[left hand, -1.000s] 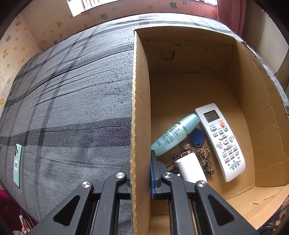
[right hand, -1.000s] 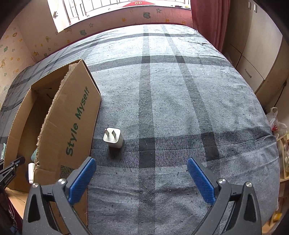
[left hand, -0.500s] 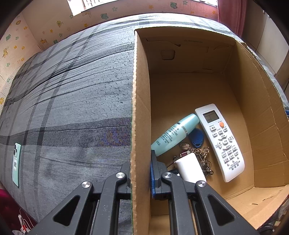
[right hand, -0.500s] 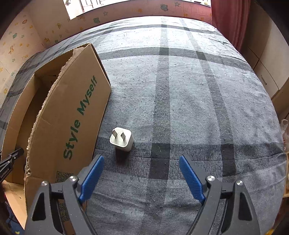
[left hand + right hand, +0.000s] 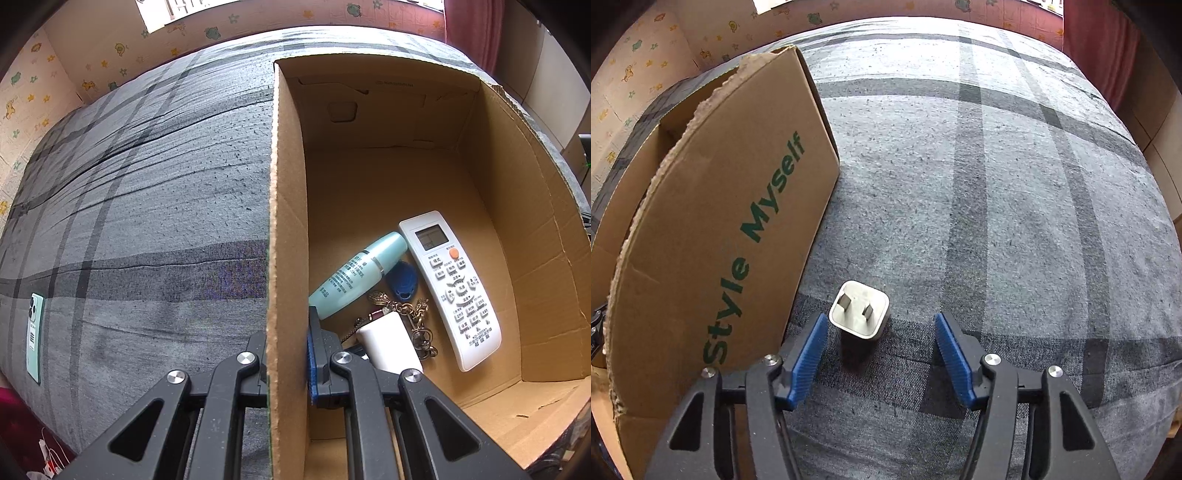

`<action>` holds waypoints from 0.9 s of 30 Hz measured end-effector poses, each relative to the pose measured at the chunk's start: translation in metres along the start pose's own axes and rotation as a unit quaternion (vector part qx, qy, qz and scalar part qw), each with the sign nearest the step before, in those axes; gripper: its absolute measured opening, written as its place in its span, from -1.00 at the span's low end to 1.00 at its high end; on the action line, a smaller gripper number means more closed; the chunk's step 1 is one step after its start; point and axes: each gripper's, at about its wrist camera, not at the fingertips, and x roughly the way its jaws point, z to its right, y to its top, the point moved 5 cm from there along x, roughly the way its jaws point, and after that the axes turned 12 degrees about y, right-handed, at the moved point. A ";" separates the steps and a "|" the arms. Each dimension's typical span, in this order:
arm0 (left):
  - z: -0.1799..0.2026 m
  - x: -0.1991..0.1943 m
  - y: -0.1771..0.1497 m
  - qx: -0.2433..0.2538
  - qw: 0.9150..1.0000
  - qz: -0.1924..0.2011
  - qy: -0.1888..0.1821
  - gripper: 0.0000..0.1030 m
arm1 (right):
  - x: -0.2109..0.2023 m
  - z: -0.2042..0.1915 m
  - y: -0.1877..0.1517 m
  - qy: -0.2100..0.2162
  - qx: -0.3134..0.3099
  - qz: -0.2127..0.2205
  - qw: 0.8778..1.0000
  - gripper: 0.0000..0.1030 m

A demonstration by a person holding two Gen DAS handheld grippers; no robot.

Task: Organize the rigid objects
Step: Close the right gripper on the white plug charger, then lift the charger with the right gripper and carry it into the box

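My left gripper (image 5: 288, 354) is shut on the left wall of the cardboard box (image 5: 286, 221), one finger inside and one outside. Inside the box lie a white remote (image 5: 452, 288), a teal bottle (image 5: 356, 275), a blue key fob (image 5: 402, 282), a key chain (image 5: 410, 317) and a white charger (image 5: 389, 345). In the right wrist view a white plug adapter (image 5: 859, 310) stands prongs up on the grey plaid bed cover (image 5: 997, 206), just right of the box (image 5: 713, 236). My right gripper (image 5: 881, 345) is open, its fingertips on either side of the adapter, not touching it.
A green phone (image 5: 34, 336) lies on the cover at the far left near the bed edge. A papered wall (image 5: 92, 66) runs behind the bed, with a red curtain (image 5: 1100, 48) and cabinets at the right.
My right gripper has moved forward and left toward the adapter and narrowed its opening, so the fingers now flank it. The left gripper and box have not moved.
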 end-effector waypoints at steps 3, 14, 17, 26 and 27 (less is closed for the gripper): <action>0.000 0.000 0.000 0.000 1.000 0.000 0.000 -0.78 | 0.007 -0.001 0.002 0.004 -0.005 -0.007 1.000 -0.10; 0.000 0.000 0.000 -0.002 1.000 0.000 -0.001 -0.78 | 0.007 -0.013 0.009 -0.007 -0.006 -0.002 1.000 -0.35; -0.001 0.000 0.000 -0.001 1.000 0.001 -0.001 -0.78 | 0.001 -0.019 0.008 -0.011 -0.006 0.001 1.000 -0.35; -0.001 0.000 0.000 -0.002 1.000 0.002 -0.005 -0.78 | -0.025 -0.030 0.001 -0.020 -0.005 0.016 1.000 -0.35; -0.001 0.000 0.000 -0.002 1.000 0.002 -0.005 -0.78 | -0.028 -0.032 0.000 -0.021 -0.006 0.018 1.000 -0.35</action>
